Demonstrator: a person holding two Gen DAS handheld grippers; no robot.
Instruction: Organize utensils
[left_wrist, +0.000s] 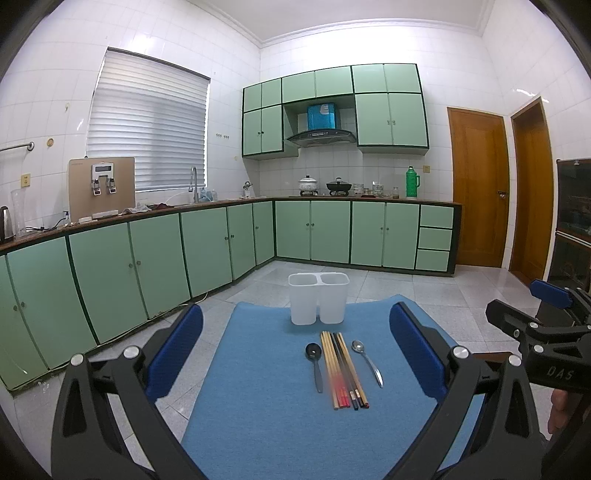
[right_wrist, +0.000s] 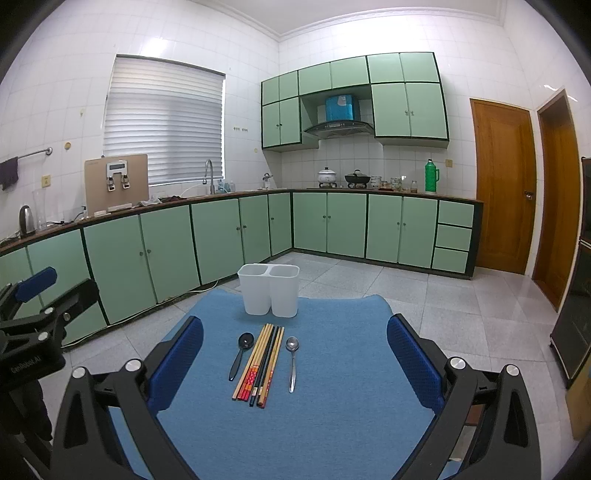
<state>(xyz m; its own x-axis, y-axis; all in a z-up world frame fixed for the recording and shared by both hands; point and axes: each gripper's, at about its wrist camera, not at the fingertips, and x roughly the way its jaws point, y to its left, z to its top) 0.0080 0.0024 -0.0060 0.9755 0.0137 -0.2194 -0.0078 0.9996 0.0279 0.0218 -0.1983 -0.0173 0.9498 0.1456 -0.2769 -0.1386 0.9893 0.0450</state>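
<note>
A white two-compartment utensil holder (left_wrist: 318, 302) (right_wrist: 268, 294) stands upright at the far end of a blue mat (left_wrist: 258, 406) (right_wrist: 332, 406). In front of it lie a black spoon (left_wrist: 315, 363) (right_wrist: 240, 354), a bundle of several chopsticks (left_wrist: 343, 369) (right_wrist: 260, 365) and a metal spoon (left_wrist: 365, 360) (right_wrist: 292, 362), side by side. My left gripper (left_wrist: 295, 354) is open and empty, above the mat's near part. My right gripper (right_wrist: 295, 358) is open and empty too; it shows at the right edge of the left wrist view (left_wrist: 532, 314).
The mat lies on a small table over a grey tiled floor (left_wrist: 424, 291). Green kitchen cabinets (left_wrist: 147, 266) run along the left and far walls. Wooden doors (left_wrist: 476, 192) are at the right. A dark cabinet (right_wrist: 576, 332) stands at the far right.
</note>
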